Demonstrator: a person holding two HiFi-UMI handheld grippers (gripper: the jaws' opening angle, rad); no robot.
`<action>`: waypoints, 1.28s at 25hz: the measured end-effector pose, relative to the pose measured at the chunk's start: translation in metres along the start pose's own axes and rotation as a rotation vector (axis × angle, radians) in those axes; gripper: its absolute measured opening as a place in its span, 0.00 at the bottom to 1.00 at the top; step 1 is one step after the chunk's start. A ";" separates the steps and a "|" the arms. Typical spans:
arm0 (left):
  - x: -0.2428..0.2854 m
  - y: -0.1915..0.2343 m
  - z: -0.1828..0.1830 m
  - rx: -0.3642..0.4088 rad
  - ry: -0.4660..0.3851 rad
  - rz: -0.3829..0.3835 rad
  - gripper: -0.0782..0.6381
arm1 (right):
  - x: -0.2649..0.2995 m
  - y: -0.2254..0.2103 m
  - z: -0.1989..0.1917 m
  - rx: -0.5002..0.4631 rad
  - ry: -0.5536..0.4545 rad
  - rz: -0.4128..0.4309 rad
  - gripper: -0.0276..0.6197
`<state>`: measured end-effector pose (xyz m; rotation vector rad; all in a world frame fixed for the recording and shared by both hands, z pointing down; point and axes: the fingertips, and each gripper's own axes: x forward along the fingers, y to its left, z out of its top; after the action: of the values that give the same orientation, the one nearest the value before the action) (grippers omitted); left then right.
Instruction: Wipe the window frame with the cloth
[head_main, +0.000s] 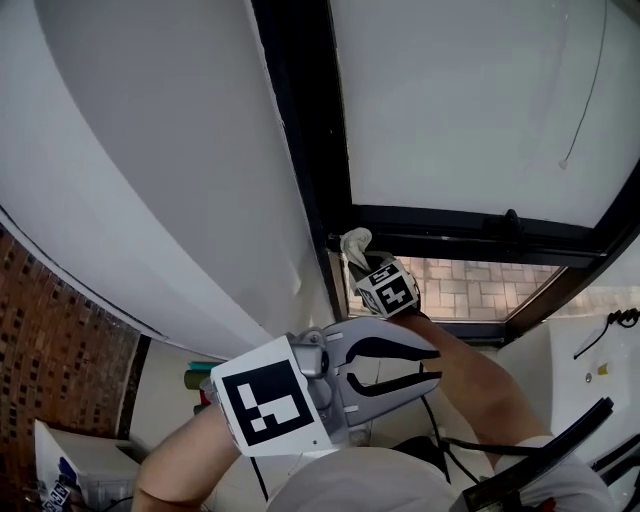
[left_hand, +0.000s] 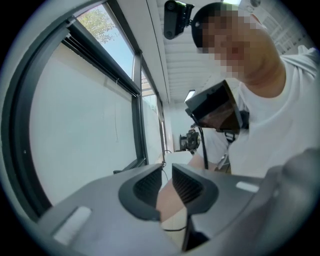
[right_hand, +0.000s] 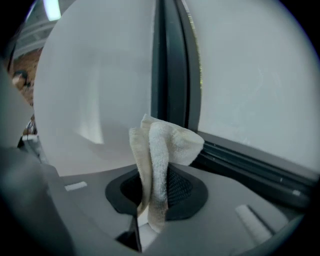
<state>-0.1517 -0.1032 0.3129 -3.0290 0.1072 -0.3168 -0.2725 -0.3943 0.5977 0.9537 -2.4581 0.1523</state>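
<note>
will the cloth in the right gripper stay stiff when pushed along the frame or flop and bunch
Probably floppy: the cloth folds over limply above the jaws of the right gripper, so it should bunch against the window frame. Its terry pile likely drags rather than slips. It seems light, held by one fold.

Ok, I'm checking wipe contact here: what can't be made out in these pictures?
- Whether the cloth touches the window frame: in the right gripper view the cloth covers the spot; in the head view it is too small.
- Dirt on the frame: too small or blurred.
- Coloured items, head view: half hidden behind the left gripper.
</note>
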 end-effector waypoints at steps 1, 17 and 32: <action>-0.001 0.000 0.001 0.000 -0.001 -0.001 0.23 | -0.005 0.007 0.002 -0.097 0.043 0.014 0.15; -0.007 -0.012 0.001 0.029 -0.025 0.020 0.23 | -0.015 0.012 0.068 -0.941 0.466 0.072 0.15; -0.004 -0.015 0.018 0.087 -0.033 -0.007 0.23 | -0.089 -0.021 0.223 -1.082 0.413 -0.027 0.15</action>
<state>-0.1507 -0.0866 0.2961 -2.9478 0.0783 -0.2647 -0.2934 -0.4173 0.3588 0.3926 -1.7198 -0.8216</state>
